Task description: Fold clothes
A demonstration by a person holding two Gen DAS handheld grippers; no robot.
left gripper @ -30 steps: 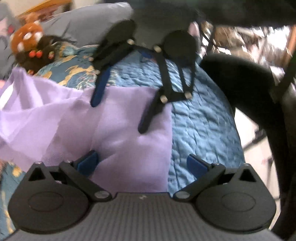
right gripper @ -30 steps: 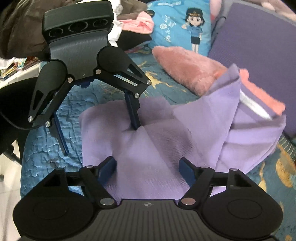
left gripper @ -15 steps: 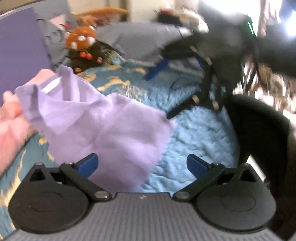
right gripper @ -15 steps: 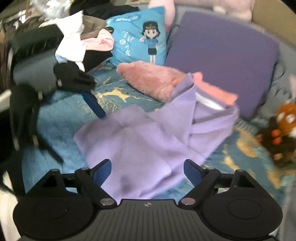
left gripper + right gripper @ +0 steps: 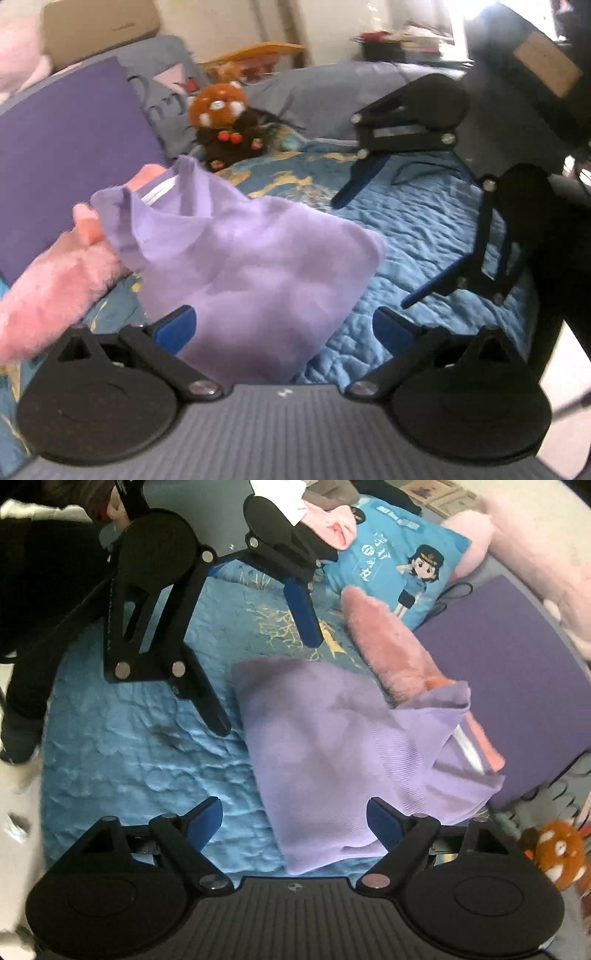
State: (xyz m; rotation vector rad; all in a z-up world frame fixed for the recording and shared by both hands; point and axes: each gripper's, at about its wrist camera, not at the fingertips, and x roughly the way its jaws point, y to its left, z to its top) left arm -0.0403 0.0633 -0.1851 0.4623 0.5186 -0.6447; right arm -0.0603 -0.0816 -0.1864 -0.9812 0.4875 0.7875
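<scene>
- While both grippers hang above the bed, the lilac shirt (image 5: 343, 760) lies folded on the blue quilt (image 5: 147, 760), free of either tool.
- From the right gripper (image 5: 295, 821), the shirt sits just ahead and toward its right finger, whose blue pad (image 5: 384, 821) overlaps the shirt's near edge in this view; whether it touches cannot be told. Its jaws stand wide apart and clamp nothing.
- From the left gripper (image 5: 284, 326), the shirt fills the space ahead and to the left, its near corner showing between the two blue pads (image 5: 175, 326); these jaws are also spread wide, with nothing pinched.
- Beyond the shirt's collar end, a pink plush (image 5: 388, 646) lies against it, and a purple cushion (image 5: 509, 664) stands behind that.
- Farther ahead of the left gripper sits a brown stuffed toy (image 5: 225, 122), well apart from the shirt.
- A blue cartoon pillow (image 5: 399, 554) rests past the plush, seen from the right gripper.
</scene>
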